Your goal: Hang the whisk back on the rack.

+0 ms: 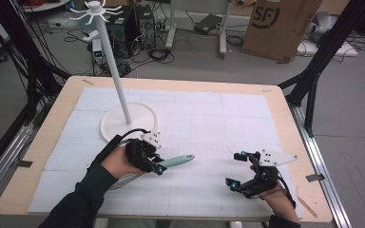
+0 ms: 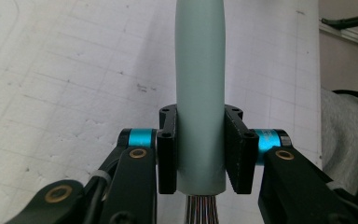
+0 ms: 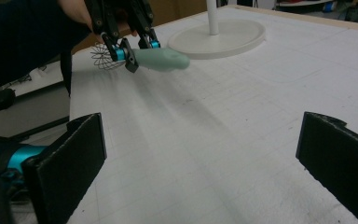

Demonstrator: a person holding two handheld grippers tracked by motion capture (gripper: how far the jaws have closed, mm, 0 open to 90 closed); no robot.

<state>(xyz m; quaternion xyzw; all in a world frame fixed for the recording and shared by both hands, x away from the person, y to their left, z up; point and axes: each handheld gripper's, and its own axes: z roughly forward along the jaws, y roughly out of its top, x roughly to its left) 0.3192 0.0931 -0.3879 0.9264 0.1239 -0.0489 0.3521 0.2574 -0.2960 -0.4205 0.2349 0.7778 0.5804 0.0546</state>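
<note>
— What are we holding, and how will it handle?

— A whisk [image 1: 161, 166]. We judge it light, with a stiff, smooth handle that could slip or swing, and springy wires that bend if squeezed. So the handle is the place to grip, not the wires.

— And where do we have it?

— The left tool [image 2: 200, 156] is clamped on the handle close to the wire end, pads flat on both sides. The whisk lies roughly level just above the bench [image 1: 209, 114], handle pointing right, near the stand [image 1: 129, 121].

— Is that grip sound?

— Fair, though so near one end the long handle may tip.

— And the right tool [image 1: 240, 170]?

— Its jaws stand wide apart, holding nothing, low over the bench and well apart from the whisk.
</note>
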